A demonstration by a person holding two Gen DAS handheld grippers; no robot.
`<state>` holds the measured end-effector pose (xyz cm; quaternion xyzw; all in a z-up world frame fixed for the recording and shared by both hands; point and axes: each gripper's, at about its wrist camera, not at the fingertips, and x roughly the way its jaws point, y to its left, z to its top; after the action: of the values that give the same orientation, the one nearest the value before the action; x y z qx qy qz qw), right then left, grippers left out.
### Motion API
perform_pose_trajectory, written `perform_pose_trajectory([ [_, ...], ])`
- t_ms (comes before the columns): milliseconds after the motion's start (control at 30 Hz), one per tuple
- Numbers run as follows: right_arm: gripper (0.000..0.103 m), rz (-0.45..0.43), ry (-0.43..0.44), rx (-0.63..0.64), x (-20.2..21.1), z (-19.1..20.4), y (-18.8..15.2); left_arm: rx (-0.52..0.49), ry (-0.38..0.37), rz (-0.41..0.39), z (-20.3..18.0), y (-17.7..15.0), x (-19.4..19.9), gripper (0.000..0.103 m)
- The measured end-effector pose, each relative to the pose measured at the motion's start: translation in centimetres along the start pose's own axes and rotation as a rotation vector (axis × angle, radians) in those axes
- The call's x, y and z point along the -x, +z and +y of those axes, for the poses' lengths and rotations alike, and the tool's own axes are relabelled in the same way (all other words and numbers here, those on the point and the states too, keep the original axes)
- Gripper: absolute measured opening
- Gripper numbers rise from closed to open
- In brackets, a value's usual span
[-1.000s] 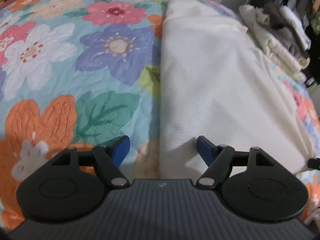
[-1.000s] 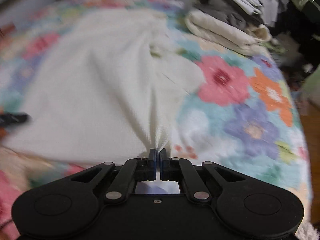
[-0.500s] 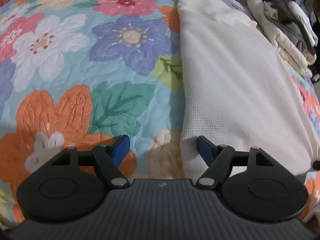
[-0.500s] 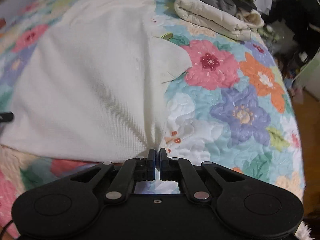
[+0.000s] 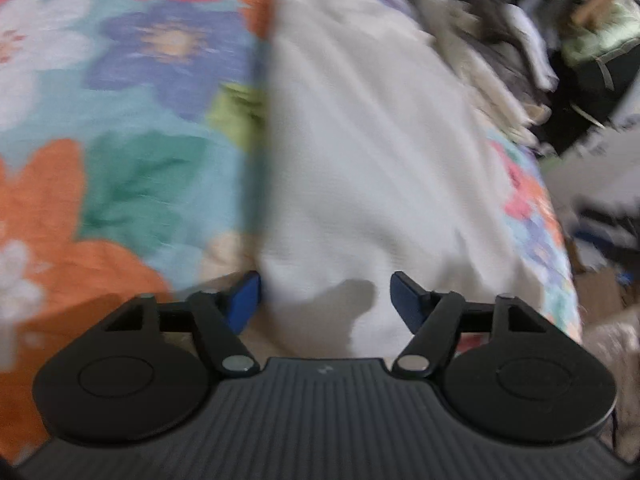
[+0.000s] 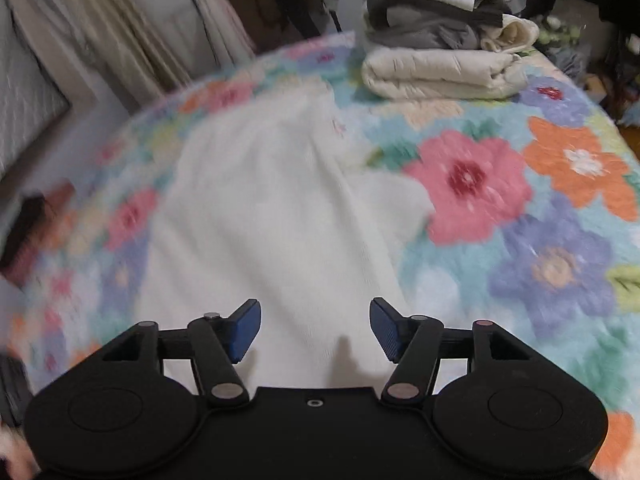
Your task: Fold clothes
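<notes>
A cream knit garment (image 5: 372, 152) lies spread flat on the floral quilt (image 5: 132, 128); it shows again in the right wrist view as the white garment (image 6: 272, 216). My left gripper (image 5: 325, 300) hovers over the garment's near left corner; its jaws are closing, wide apart, the pads not pressing the cloth between them. My right gripper (image 6: 315, 328) stands above the garment's near edge with its jaws opening and the cloth lying free below them. Both views are blurred by motion.
A stack of folded clothes and a cream blanket (image 6: 444, 68) sits at the quilt's far right corner. Curtains and hanging clothes (image 6: 132, 28) stand behind the bed. Dark clutter (image 5: 592, 64) lies beyond the bed's right side. The flowered quilt (image 6: 540, 208) is bare to the right.
My right gripper has let go of the garment's edge, opened wide and lifted. The left gripper's jaws have narrowed a little and it has swung right over the garment's corner.
</notes>
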<state>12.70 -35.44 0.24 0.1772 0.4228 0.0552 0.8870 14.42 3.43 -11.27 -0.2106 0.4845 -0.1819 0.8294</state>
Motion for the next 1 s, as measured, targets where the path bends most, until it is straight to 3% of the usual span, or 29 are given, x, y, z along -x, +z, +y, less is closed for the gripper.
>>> perform_pose_trajectory([
  [100, 0.065, -0.052, -0.012, 0.004, -2.4, -1.0, 2.1, -0.003, 0.018, -0.003, -0.5, -0.2, -0.9, 0.058],
  [267, 0.066, -0.064, -0.017, 0.09, -7.8, -2.3, 4.2, 0.039, 0.036, -0.056, -0.6, -0.1, -1.5, 0.069],
  [300, 0.066, -0.047, -0.016, 0.088, -8.7, -2.7, 4.3, 0.052, 0.044, -0.072, -0.7, -0.1, -1.7, 0.064],
  [333, 0.065, -0.027, 0.001, 0.083, -9.7, -3.1, 4.1, 0.019, 0.081, -0.088, -1.4, -0.2, -2.0, 0.051],
  [367, 0.06, -0.006, 0.019, 0.078, -10.7, -3.4, 3.8, -0.042, 0.127, -0.091, -2.3, -0.3, -2.4, 0.042],
  [400, 0.017, 0.024, 0.021, 0.105, -11.7, -3.4, 3.7, -0.105, 0.175, -0.094, -3.2, -0.5, -2.8, 0.034],
  [433, 0.004, 0.05, -0.011, 0.164, -12.4, -2.9, 3.4, -0.11, 0.176, -0.095, -3.4, -0.5, -2.8, 0.033],
  [467, 0.002, 0.031, -0.073, 0.246, -12.3, -2.1, 3.1, -0.084, 0.164, -0.089, -2.9, -0.4, -2.6, 0.033],
  [533, 0.002, -0.028, -0.205, 0.388, -11.6, -0.8, 2.7, -0.039, 0.153, -0.073, -1.8, -0.1, -2.4, 0.032],
  [600, 0.002, -0.06, -0.349, 0.424, -11.4, -0.9, 2.5, -0.02, 0.154, -0.057, -1.2, 0.2, -2.2, 0.031],
  [633, 0.003, -0.038, -0.437, 0.425, -12.0, -1.6, 2.4, -0.038, 0.165, -0.05, -1.4, 0.3, -2.3, 0.031],
  [667, 0.003, -0.007, -0.447, 0.386, -12.3, -2.5, 2.6, -0.06, 0.179, -0.043, -1.8, 0.3, -2.4, 0.031],
  [767, 0.006, 0.014, -0.29, 0.135, -11.7, -5.3, 3.4, -0.083, 0.192, -0.035, -2.3, 0.4, -2.7, 0.032],
  [867, 0.011, 0.004, -0.252, 0.045, -10.7, -5.8, 3.6, -0.047, 0.163, -0.028, -1.8, 0.4, -2.2, 0.034],
  [933, 0.024, -0.021, -0.237, 0.025, -9.9, -5.6, 3.5, -0.004, 0.143, -0.018, -1.1, 0.4, -1.7, 0.035],
  [1000, 0.048, -0.042, -0.237, 0.034, -9.2, -5.4, 3.2, 0.029, 0.143, -0.008, -0.6, 0.2, -1.1, 0.035],
])
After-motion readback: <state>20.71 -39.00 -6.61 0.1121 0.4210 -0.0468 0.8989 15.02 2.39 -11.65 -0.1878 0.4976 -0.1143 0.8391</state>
